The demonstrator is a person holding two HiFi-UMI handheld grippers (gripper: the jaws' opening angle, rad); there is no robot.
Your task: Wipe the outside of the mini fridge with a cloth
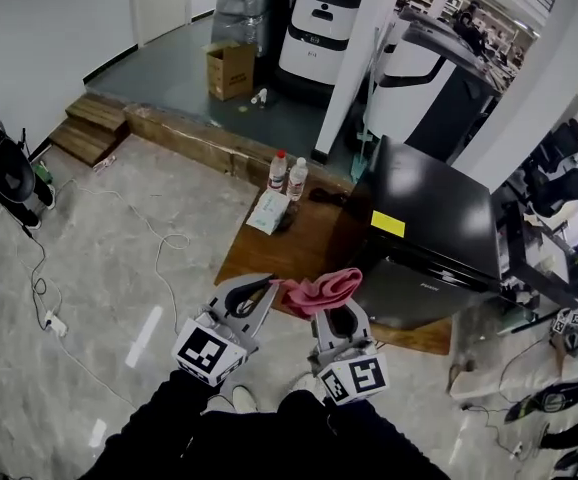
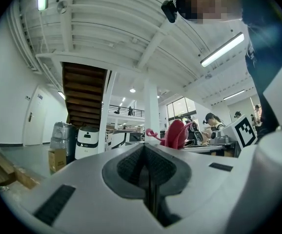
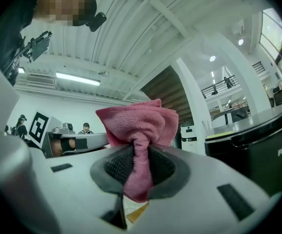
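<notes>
Pink, nubby cloth [image 3: 137, 123] is bunched in the right gripper [image 3: 137, 165], whose two jaws are pressed in on it. A narrow twist of the fabric runs down between the dark ribbed pads [image 3: 117, 165]. The rest of it blooms out above the tips in a loose fold, and a short tail hangs below. In the head view the same cloth [image 1: 321, 290] sticks out forward and to the left from the right gripper [image 1: 337, 316]. Its far end lies near the tip of the left gripper [image 1: 262, 288]; whether the two touch cannot be told from there.

The left gripper [image 2: 148, 165] has its jaws closed flat against each other with nothing between them. From its own camera the cloth [image 2: 174, 133] shows beyond and to the right of its tips.

The black mini fridge [image 1: 434, 230] stands just to the right of the cloth, on a brown wooden board [image 1: 287, 250] laid on the pale marbled floor [image 1: 119, 258]. A yellow label [image 1: 388, 224] sits on its glossy top. In the right gripper view the mini fridge [image 3: 258, 150] fills the right edge, with open background between it and the cloth, so the fabric is not on it. Two bottles [image 1: 287, 175] stand at the board's far edge.
</notes>
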